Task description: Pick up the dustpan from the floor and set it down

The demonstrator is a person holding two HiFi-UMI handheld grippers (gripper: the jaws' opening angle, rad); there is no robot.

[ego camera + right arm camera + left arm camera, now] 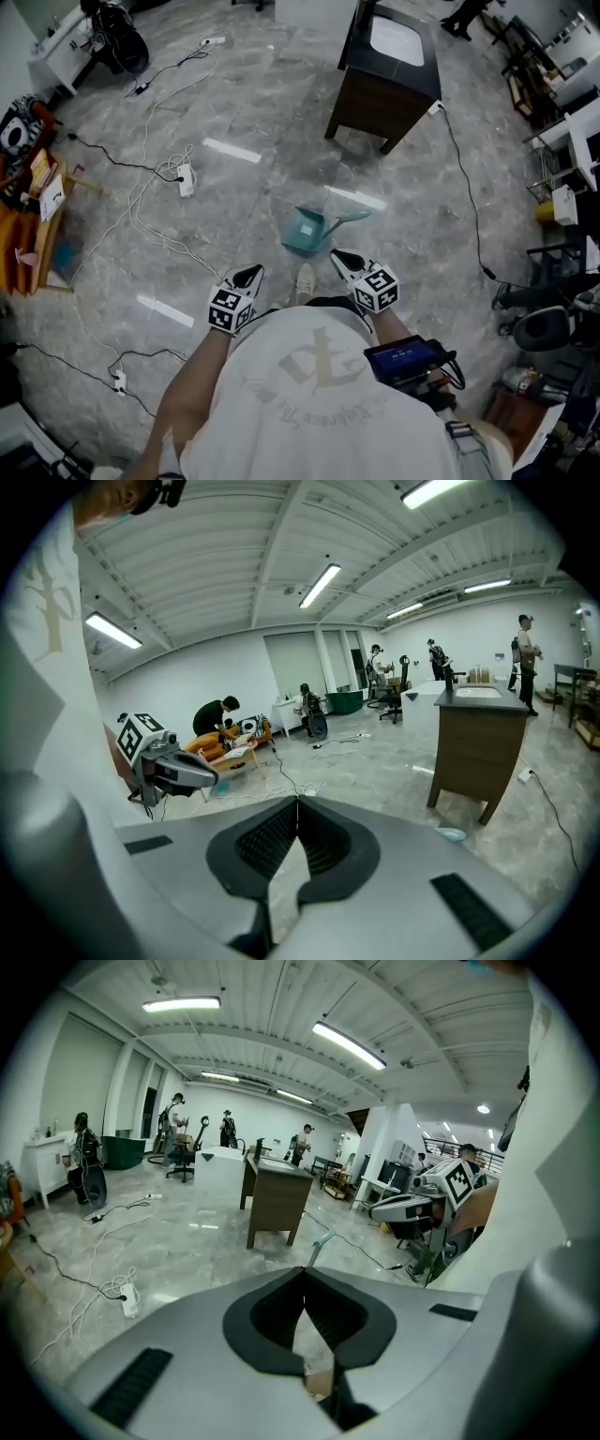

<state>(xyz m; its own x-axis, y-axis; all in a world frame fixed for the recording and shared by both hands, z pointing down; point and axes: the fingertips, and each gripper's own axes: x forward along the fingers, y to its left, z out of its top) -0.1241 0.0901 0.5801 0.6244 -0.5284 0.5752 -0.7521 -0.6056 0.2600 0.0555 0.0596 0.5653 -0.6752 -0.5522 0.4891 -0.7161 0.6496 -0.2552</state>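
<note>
Approach: dustpan (pixel 307 231) lies on floor (pixel 234 192); left gripper (pixel 251 274) and right gripper (pixel 341 258) pressed together (empty). Next: spread one, reach handle (pixel 351 217).

**A large open lab hall**

A polished grey marble-patterned floor (pixel 253 122) spreads wide under a white ribbed ceiling (pixel 281 997) with long strip lights (pixel 349 1044). Loose white cables (pixel 141 211) and a white power strip (pixel 186 178) trail across it. A dark brown wooden cabinet with a white basin top (pixel 389 75) stands alone mid-floor. A black office chair (pixel 548 323), a white bench (pixel 61 42) and standing people (pixel 305 1140) line the edges.
</note>
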